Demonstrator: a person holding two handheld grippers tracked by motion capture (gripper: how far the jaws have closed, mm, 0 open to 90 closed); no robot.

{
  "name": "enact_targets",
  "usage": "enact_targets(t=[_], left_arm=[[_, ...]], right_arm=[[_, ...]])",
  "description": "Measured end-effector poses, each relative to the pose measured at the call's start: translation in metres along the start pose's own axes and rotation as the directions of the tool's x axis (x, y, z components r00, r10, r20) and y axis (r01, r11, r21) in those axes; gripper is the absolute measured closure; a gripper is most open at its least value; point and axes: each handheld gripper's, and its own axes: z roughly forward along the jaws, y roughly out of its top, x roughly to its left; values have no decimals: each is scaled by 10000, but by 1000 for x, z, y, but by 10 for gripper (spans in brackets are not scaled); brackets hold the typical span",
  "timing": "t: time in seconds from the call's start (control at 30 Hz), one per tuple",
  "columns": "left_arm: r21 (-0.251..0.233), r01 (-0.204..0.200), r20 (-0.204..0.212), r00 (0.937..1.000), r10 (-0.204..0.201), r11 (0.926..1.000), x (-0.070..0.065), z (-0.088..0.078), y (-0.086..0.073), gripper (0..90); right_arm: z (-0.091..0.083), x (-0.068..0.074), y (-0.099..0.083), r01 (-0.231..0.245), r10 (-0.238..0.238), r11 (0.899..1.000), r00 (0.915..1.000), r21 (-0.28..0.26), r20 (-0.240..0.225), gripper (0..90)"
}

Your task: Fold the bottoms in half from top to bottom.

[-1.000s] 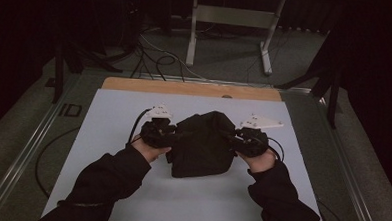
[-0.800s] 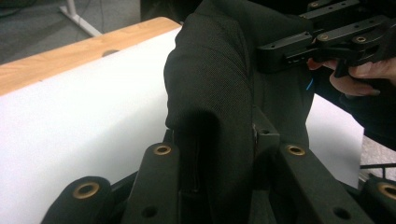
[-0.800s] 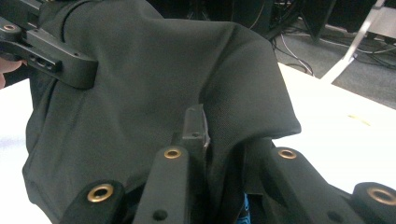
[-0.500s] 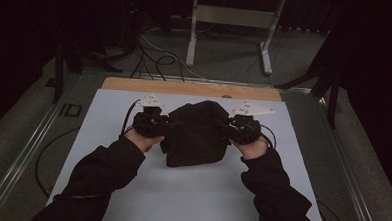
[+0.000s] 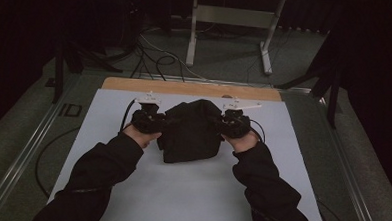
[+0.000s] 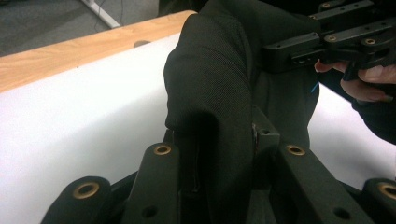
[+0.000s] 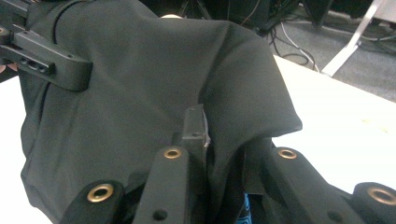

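A black garment [image 5: 190, 130] is held bunched at mid-table, nearer the far wooden edge [image 5: 190, 88]. Its sides are clamped by the left gripper [image 5: 156, 123] and right gripper [image 5: 224, 123]. Bare white tabletop [image 5: 180, 190] is left all around.

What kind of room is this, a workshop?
Probably a lab or recording studio: a white table under a fixed camera, loose cables on the floor, and a metal stand behind, all amid dark surroundings.

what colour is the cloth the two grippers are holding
Plain black cloth, no pattern; clearest in the right gripper view.
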Motion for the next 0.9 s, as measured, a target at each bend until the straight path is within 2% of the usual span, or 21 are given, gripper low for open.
enact_targets(t=[0.23, 0.4, 0.57, 0.73, 0.9], left_arm=[[331, 208, 180, 9996, -214, 9992, 8, 12, -6, 713], [568, 283, 145, 9995, -292, 9980, 13, 21, -11, 713], [863, 616, 177, 9978, -634, 9944, 21, 34, -19, 713], [1121, 753, 179, 9968, -778, 9908, 29, 43, -26, 712], [1147, 1055, 133, 9941, -1077, 9878, 39, 50, -31, 711]], right_arm=[[13, -6, -10, -267, 267, 9991, 9996, 329, -12, 766], [21, -8, -17, -412, 410, 9974, 9991, 588, 43, 766], [33, -13, -27, -669, 663, 9932, 9978, 956, 100, 766], [45, -15, -35, -843, 828, 9879, 9964, 1305, 170, 765], [53, -17, -40, -900, 876, 9852, 9959, 1457, 229, 765]])
